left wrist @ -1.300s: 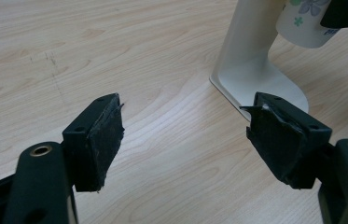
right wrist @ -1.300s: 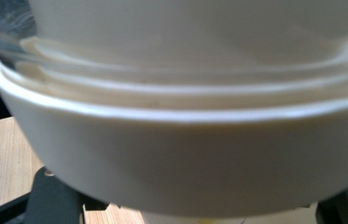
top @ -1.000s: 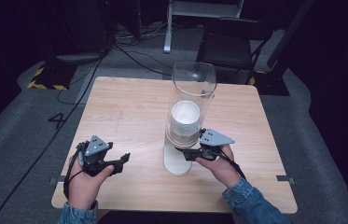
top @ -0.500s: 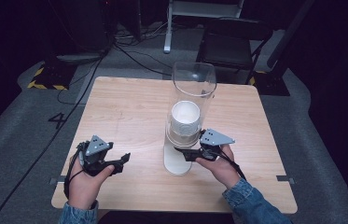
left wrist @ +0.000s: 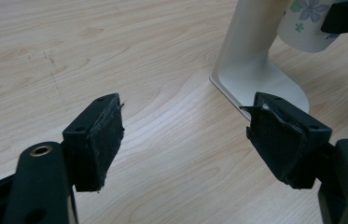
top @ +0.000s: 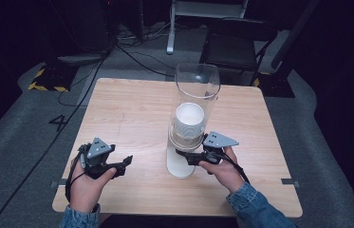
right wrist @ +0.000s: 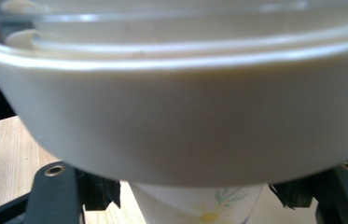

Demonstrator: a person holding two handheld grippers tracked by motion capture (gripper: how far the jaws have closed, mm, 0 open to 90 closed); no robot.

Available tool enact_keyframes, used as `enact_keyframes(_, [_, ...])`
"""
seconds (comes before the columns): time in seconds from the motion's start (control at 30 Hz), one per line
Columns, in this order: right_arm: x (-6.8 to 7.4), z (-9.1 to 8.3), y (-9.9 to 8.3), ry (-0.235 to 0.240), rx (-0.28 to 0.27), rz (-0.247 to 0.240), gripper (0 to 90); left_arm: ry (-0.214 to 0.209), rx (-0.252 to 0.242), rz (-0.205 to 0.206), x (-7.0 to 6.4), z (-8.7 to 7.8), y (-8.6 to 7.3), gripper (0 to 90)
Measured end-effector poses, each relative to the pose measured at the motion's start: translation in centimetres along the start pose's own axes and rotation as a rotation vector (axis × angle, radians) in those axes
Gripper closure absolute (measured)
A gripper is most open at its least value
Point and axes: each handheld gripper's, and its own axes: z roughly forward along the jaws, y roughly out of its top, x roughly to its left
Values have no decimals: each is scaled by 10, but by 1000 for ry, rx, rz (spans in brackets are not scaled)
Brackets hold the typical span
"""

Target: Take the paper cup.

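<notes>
A wooden table (top: 132,114) bears a cup dispenser (top: 196,102): a clear tube on a white stand, right of centre. A paper cup (right wrist: 199,205) sticks out below its white collar. The right gripper (top: 186,156) has a jaw on either side of that cup, though I cannot tell if they pinch it. The cup looks light and thin-walled, easily crushed, so grip the side gently and pull straight down. The left gripper (left wrist: 185,140) idles at near left, jaws wide, holding nothing.
</notes>
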Motion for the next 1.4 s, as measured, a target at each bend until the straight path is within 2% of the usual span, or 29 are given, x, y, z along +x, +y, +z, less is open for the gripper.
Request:
enact_keyframes(0.47, [0, -1, -1, 11, 3, 3, 300, -11, 6, 9, -2, 5, 1, 264])
enact_keyframes(0.77, [-3, -1, -2, 30, 2, -36, 301, -14, 7, 9, -2, 6, 1, 264])
enact_keyframes(1.0, [-4, -1, -2, 28, 6, -49, 302, -15, 12, 14, -3, 8, 1, 264])
enact_keyframes(1.1, [-6, -1, -3, 29, 3, -83, 303, -15, 10, 10, -4, 7, 1, 264])
enact_keyframes(1.27, [-7, -1, -3, 29, 5, -105, 304, -17, 12, 15, -3, 8, 1, 264])
enact_keyframes(1.33, [-7, 0, -4, 29, 4, -87, 304, -22, 12, 15, -4, 8, 1, 264])
enact_keyframes(1.37, [-6, 0, -4, 29, 12, -46, 304, -24, 14, 15, -4, 8, 2, 264])
enact_keyframes(1.4, [-5, 0, -6, 37, 8, 15, 307, -24, 13, 14, -4, 8, 2, 264])
